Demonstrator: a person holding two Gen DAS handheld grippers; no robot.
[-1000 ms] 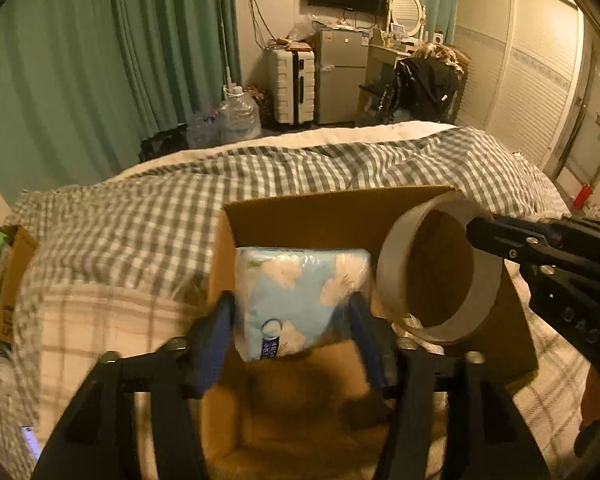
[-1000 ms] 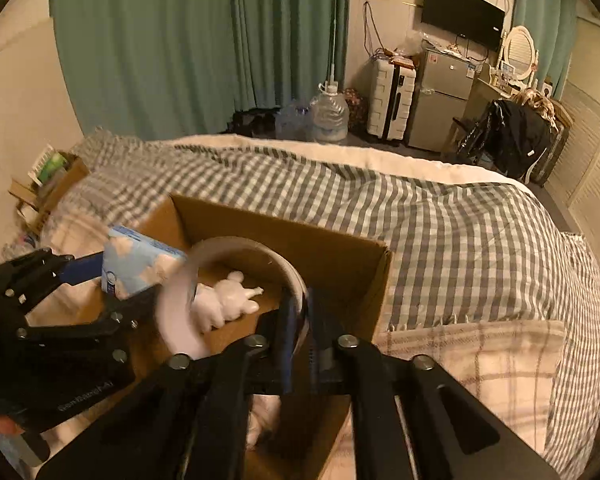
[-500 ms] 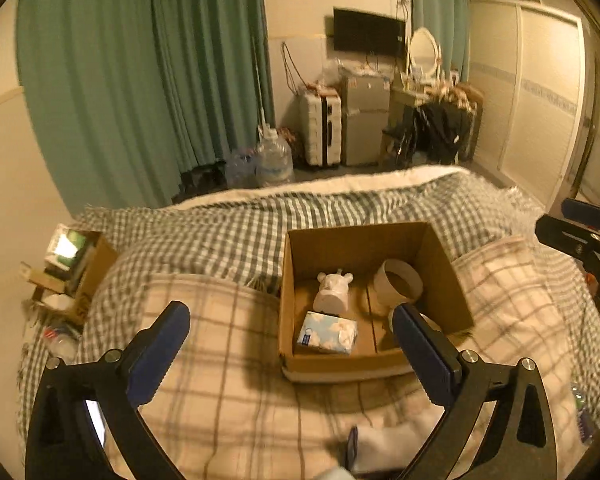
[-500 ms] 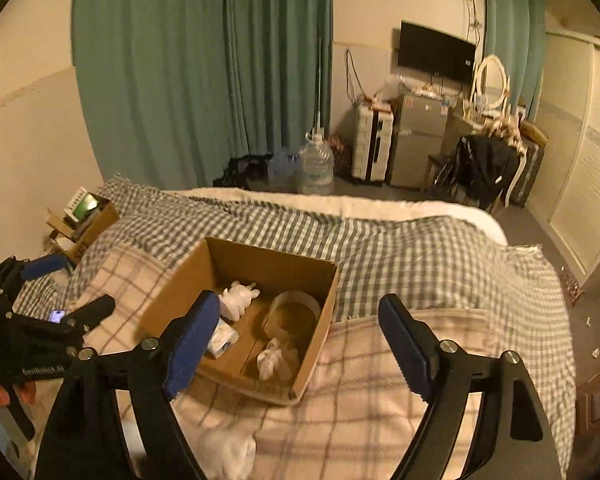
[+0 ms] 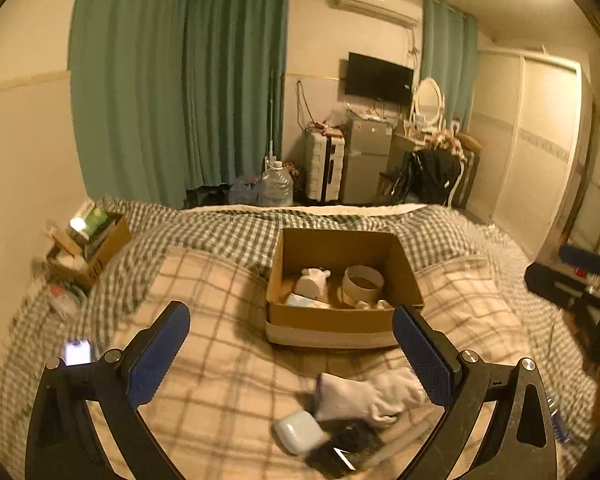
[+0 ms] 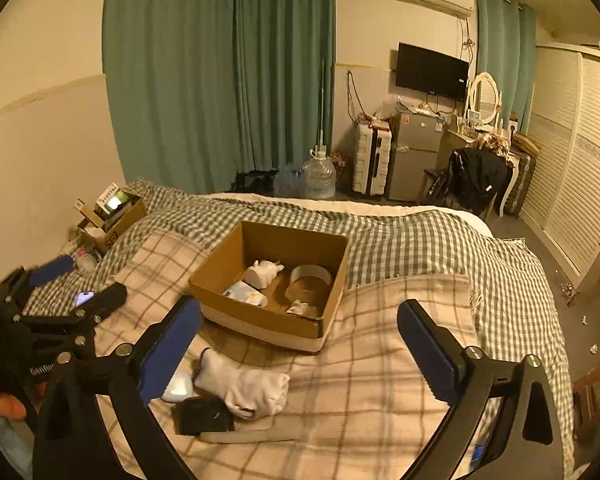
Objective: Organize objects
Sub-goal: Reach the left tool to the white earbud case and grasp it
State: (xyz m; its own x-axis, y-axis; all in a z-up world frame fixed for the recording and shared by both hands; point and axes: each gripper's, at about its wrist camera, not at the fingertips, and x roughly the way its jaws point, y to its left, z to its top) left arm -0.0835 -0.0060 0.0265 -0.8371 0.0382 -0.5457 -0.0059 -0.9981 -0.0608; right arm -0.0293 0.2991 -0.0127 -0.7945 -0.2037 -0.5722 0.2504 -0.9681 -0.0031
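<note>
Both grippers had pulled back and up from the open brown cardboard box (image 5: 342, 322) since the earlier frames, where the left held a blue floral tissue pack (image 6: 245, 294) and the right a wide cream tape roll (image 6: 310, 282); both items lay in the box beside a small white plush figure (image 6: 263, 273).

Left gripper (image 5: 290, 354): jaws at full spread, nothing between the blue pads. Right gripper (image 6: 298, 346): jaws opening, near full spread, also empty.

Remaining loose items sat on the cream plaid blanket (image 6: 380, 380), between grippers and box: a rolled white sock bundle (image 5: 370, 396), a pale blue oval earbud case (image 5: 298, 432), a black wallet-like pouch (image 6: 202, 420) (identity uncertain, blurred). Sock bundle's long axis ran roughly crosswise to the left gripper's pointing line, so a descent from above with jaws spanning its short width looked suitable. It lay low and right of centre in the left view, low and left in the right view, so roughly between the two; neither hand was clearly nearer.

Right view showed the flat pale slab (image 6: 256, 434) under the pouch and the lit phone (image 6: 85, 298) beside the left gripper; left view showed box contents half hidden by its near wall.
</note>
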